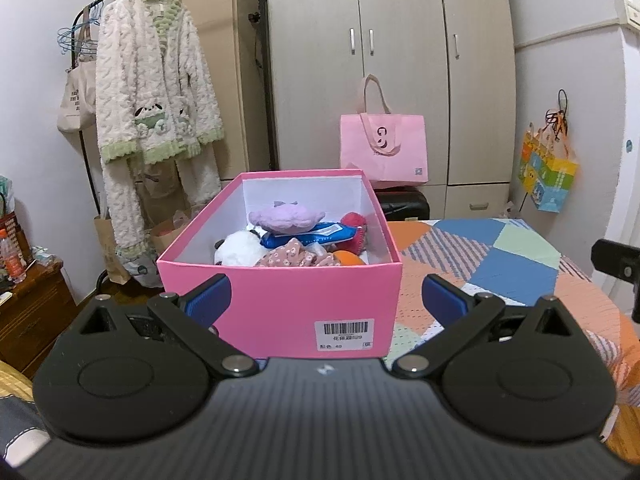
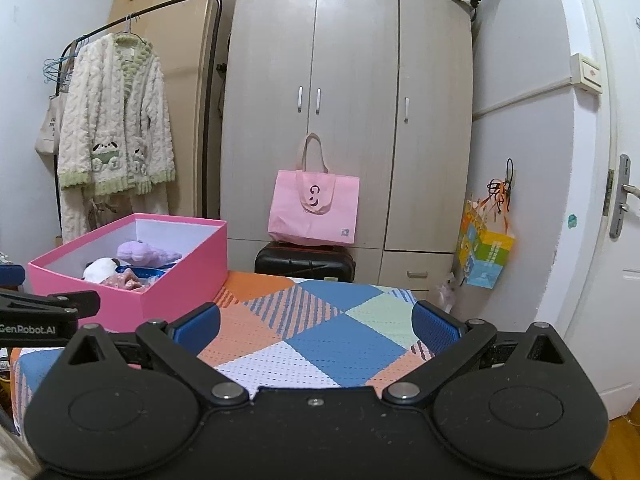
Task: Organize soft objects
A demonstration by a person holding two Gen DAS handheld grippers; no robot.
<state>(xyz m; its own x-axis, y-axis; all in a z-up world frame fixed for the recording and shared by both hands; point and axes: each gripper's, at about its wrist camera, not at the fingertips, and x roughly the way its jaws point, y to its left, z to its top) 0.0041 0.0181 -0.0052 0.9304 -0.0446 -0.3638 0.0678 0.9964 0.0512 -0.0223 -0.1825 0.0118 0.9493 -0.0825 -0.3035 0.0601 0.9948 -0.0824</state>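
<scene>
A wardrobe (image 2: 348, 120) with three doors stands against the far wall, doors closed. To its left a clothes rail (image 2: 168, 4) carries a cream and green fleece robe (image 2: 116, 120) on a hanger, with a canvas tote (image 1: 76, 96) behind it. A white door (image 2: 600, 200) with a metal handle is at the right edge of the right wrist view.

A bed or table covered in a patchwork cover (image 2: 320, 320) of orange, blue, white and pale green diamonds occupies the foreground. A black suitcase (image 2: 304, 260) sits beyond its far edge, and a pink tote bag (image 2: 314, 208) stands on the suitcase, leaning against the wardrobe. A colourful gift bag (image 2: 484, 252) hangs from a wall hook at right.

A pink box (image 1: 280, 300), lid off, white inside, rests on the left part of the cover; a barcode label is stuck to its near wall. The soft items are inside it: a purple plush (image 1: 284, 216) on top toward the back, a white plush (image 1: 240, 248) at front left, a blue packet (image 1: 312, 236) across the middle, a floral pink cloth (image 1: 296, 258) at the front, a red item (image 1: 354, 220) and an orange item (image 1: 348, 258) at right.

The left gripper (image 1: 326, 300) faces the near wall of the box, jaws spread wide, the blue pads clear of the box and nothing held. The right gripper (image 2: 316, 326) hangs over bare cover to the right of the box, jaws likewise spread wide and empty.
</scene>
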